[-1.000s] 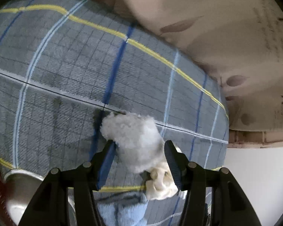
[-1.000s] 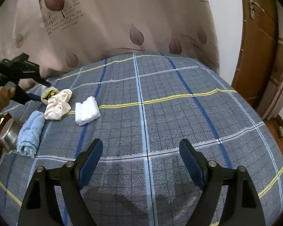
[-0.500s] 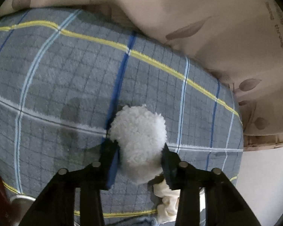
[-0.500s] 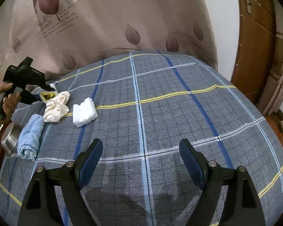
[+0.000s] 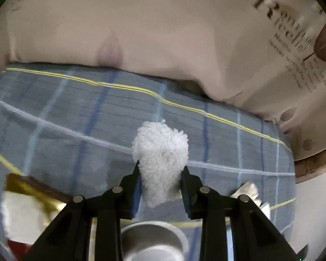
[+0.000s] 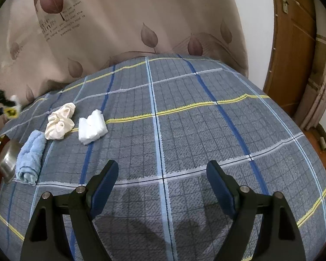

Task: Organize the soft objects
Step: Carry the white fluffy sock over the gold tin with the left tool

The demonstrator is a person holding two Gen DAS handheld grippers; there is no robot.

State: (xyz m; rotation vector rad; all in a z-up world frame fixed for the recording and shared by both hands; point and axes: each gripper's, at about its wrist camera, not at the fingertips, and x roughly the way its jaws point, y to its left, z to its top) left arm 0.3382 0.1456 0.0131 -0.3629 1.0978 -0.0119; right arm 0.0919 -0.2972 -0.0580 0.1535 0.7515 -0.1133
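Observation:
In the left wrist view a white fluffy plush piece [image 5: 160, 152] hangs above the plaid bedspread [image 5: 76, 119], clear of it. My left gripper [image 5: 160, 169] has its jaws closing on the piece, both pads pressing its sides. In the right wrist view my right gripper [image 6: 162, 165] stands open over bare bedspread [image 6: 206, 130] with nothing between its fingers. Left of it lie a white folded cloth [image 6: 92, 127], a cream scrunchie [image 6: 59, 120] and a rolled light-blue towel [image 6: 30, 157]. The left gripper [image 6: 2, 108] shows blurred at the far left edge.
A steel bowl [image 5: 152, 239] sits under the left gripper, also visible as the steel bowl [image 6: 7, 161] beside the towel. A red and gold box [image 5: 32, 195] lies at the bed's left edge. A leaf-print curtain [image 6: 130, 21] backs the bed; a wooden door [image 6: 293, 54] stands right.
The left gripper closed on the white fluffy piece, lifted it off the bedspread and carried it back over the steel bowl. The right gripper stayed still and open.

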